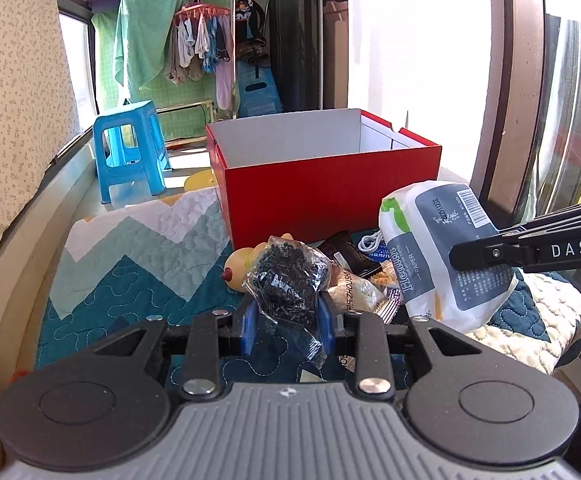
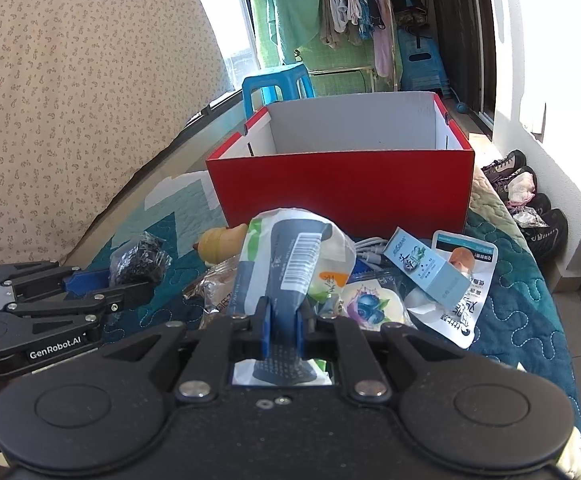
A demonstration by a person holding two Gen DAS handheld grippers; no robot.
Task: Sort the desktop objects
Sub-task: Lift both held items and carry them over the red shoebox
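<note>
I see the red cardboard box (image 2: 342, 192), open and white inside, behind the clutter; my right gripper (image 2: 282, 330) pinches a soft tissue pack (image 2: 286, 264), my left gripper (image 1: 288, 320) a crinkly black bag (image 1: 290, 280)

1. The red box (image 2: 342, 188) stands open-topped, its mouth unobstructed from above.
2. A clutter of packets (image 2: 374, 304) crowds the quilt (image 1: 138, 248) before the box's near wall.
3. Left of the box, bare quilt gives open passage.

Bright daylight floods in from the right — window glare blown out, fisheye edges bent, focus sharp.
</note>
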